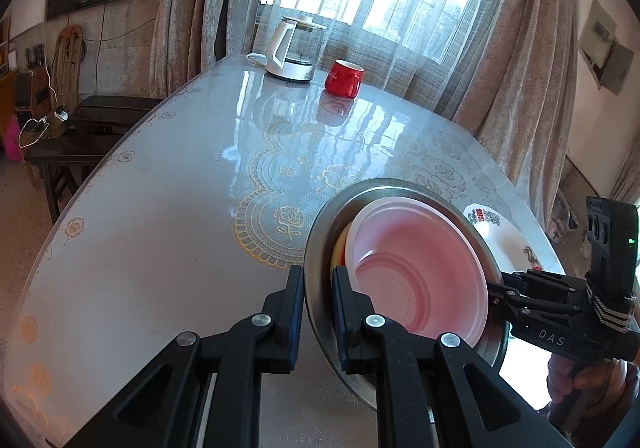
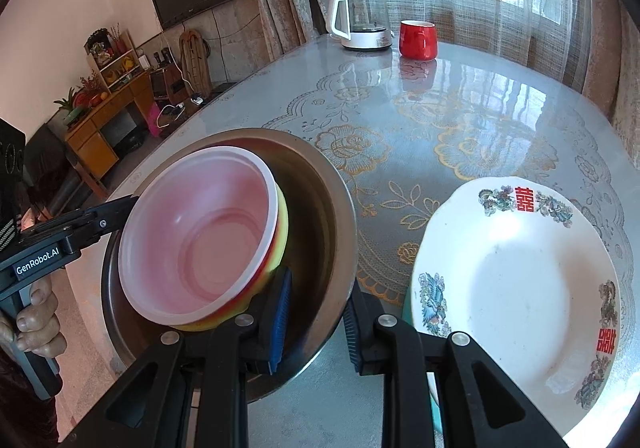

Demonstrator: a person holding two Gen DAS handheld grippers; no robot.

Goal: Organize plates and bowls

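A round table [image 2: 460, 120] under glossy patterned plastic. Near its front edge sits a wide steel basin [image 2: 320, 184], and nested inside it a pale pink bowl [image 2: 200, 232] over a yellow bowl [image 2: 282, 236].

In the left wrist view, the left gripper [image 1: 318, 288] is pinched on the basin's rim at about 8 o'clock, one finger outside the wall and one inside. Across the basin, at 4 o'clock in that view, the right gripper [image 1: 494, 294] meets the opposite rim. In the right wrist view its jaws straddle the rim, inner pad beside the yellow bowl; the gap looks wider than the thin wall, so a firm pinch is uncertain.

At 4 o'clock in the right wrist view lies a white plate [image 2: 516, 300] with red characters and bird motifs, just beside the basin. A kettle [image 2: 362, 22] and red mug [image 2: 418, 40] stand at 12 o'clock, well apart.

Judging by looks, the steel is stiff, thin and slippery, so two opposite rim grips suit it. The plastic bowls seem light and loose; tilting may slide them. The plate looks ceramic and breakable.
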